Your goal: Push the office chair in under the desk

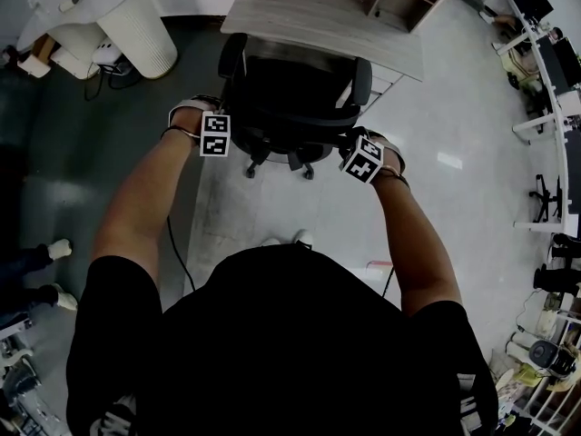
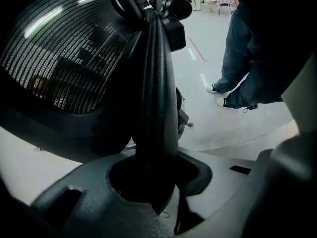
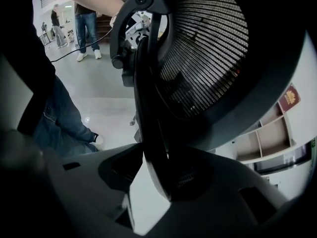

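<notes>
1. Both arms are stretched forward and down from the shoulders. The left arm runs toward 11 o'clock, and the right arm runs toward 1 o'clock.
2. The left hand and the right hand are level with each other and well apart. Each wraps round its tool.
3. The left gripper points steeply down, its jaws clamped on the chair's back rim.
4. The right gripper is tipped just as steeply. Its jaws stand wide around that rim, with a gap on the 9 o'clock side.
</notes>
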{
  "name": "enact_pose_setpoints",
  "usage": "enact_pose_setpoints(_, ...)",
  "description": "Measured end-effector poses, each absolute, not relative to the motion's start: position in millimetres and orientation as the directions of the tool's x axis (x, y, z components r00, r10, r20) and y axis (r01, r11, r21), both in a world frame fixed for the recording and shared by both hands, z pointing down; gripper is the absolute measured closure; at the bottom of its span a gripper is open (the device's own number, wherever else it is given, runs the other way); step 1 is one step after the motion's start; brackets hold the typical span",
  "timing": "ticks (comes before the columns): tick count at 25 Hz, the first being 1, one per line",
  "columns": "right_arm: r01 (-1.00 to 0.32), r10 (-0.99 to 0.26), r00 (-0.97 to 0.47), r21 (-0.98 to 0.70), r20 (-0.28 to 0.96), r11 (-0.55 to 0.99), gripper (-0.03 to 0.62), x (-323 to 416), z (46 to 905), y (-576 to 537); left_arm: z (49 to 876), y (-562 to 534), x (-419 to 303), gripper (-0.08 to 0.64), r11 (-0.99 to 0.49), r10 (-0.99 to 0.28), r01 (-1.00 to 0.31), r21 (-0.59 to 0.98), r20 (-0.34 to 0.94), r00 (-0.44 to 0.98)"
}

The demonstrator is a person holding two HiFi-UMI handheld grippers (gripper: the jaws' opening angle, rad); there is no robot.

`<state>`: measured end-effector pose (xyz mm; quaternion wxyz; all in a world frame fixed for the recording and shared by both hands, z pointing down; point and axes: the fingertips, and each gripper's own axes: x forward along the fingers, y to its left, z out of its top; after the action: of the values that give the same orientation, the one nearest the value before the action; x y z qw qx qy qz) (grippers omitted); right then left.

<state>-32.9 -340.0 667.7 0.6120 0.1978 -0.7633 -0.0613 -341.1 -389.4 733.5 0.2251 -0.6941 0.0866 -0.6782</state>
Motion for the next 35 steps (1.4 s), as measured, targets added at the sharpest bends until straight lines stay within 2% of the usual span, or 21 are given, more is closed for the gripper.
enact_pose_setpoints(3,-0.237,-0.396,-0.174,0.352,0.902,0.905,0.420,-35.0,666.3,-340.3,733.1,-385.5,-343.6,0.453,-0.896,-0.401,0.182,-0.406,0.914,0.067)
enact_pose_setpoints(7,-0.283,-0.425,-0.180,0.367,0.887,0.886,0.413,-34.1,659.7,-339.6,730.5,-377.7,-344.5,0.394,-0.922,-0.349,0.153,-0.356,0.934,0.075)
enact_pose_setpoints(16,-0.451,-0.517,-0.304,0.357,0.800,0.818,0.446,-38.2,603.2,-330.1,675.9,-369.3,-356.3,0.370,-0.923,-0.385,-0.052,-0.382,0.906,0.176)
enact_pose_setpoints(23,-0.628,-0.602,-0.374,0.285,0.705,0.724,0.461,-35.5,547.8,-315.7,601.1,-353.3,-359.9,0.370,-0.865,-0.491,-0.316,-0.390,0.789,0.369)
enact_pose_setpoints(28,-0.714,-0.706,-0.389,0.291,0.592,0.637,0.494,-36.0,498.6,-309.8,570.6,-338.1,-349.0,0.370,-0.817,-0.572,-0.401,-0.415,0.674,0.467)
enact_pose_setpoints(35,-0.799,-0.814,-0.442,0.246,0.377,0.549,0.499,-51.1,431.2,-295.5,524.7,-329.4,-326.9,0.371,-0.770,-0.637,-0.487,-0.412,0.527,0.563)
